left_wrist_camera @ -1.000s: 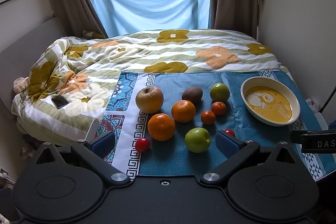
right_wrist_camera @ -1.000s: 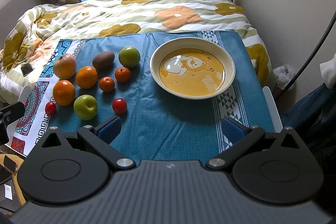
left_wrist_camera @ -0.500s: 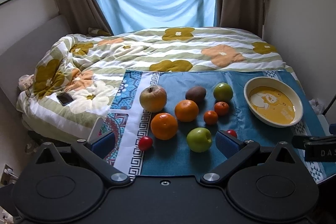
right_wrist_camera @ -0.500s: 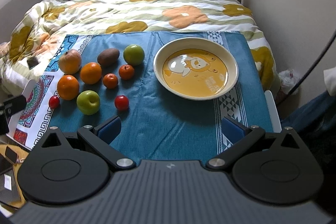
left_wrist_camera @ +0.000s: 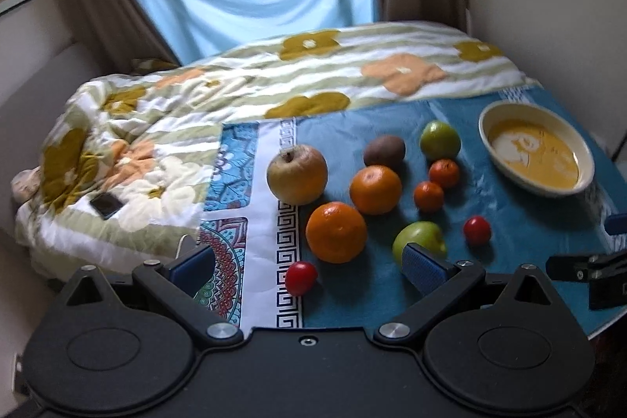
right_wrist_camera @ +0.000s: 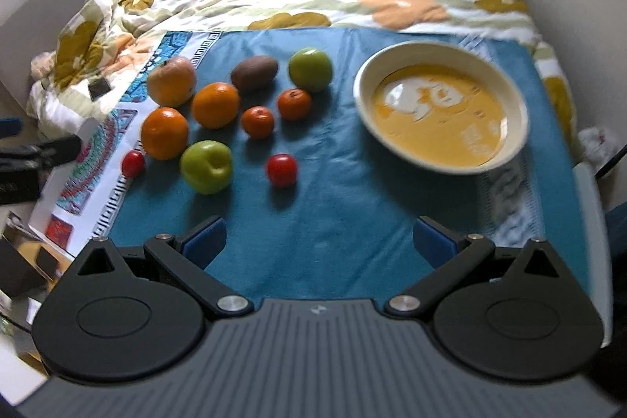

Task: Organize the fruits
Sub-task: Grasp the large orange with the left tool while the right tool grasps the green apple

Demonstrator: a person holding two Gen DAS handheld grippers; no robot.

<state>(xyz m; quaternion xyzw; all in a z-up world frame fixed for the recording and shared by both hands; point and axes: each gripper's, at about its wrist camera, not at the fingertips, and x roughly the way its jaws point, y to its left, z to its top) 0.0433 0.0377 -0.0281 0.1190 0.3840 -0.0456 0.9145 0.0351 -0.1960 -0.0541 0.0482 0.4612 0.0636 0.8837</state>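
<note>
Both tools stand wide open and hold nothing above the near edge of the blue cloth (right_wrist_camera: 313, 222). The left tool (left_wrist_camera: 309, 261) frames a small red fruit (left_wrist_camera: 300, 277) and an orange (left_wrist_camera: 336, 232) just ahead of it, its right pad overlapping the green apple (left_wrist_camera: 419, 237). The right tool (right_wrist_camera: 319, 241) has bare cloth between its pads, the empty bowl (right_wrist_camera: 509, 104) lying ahead to its right. Judged step: approach; centre one fruit between the pads before closing, avoiding its neighbours.

A blue cloth (right_wrist_camera: 321, 222) covers the table, fruit scattered centre-left of the frame, a yellow bowl (right_wrist_camera: 441, 110) resting at upper right.
</note>
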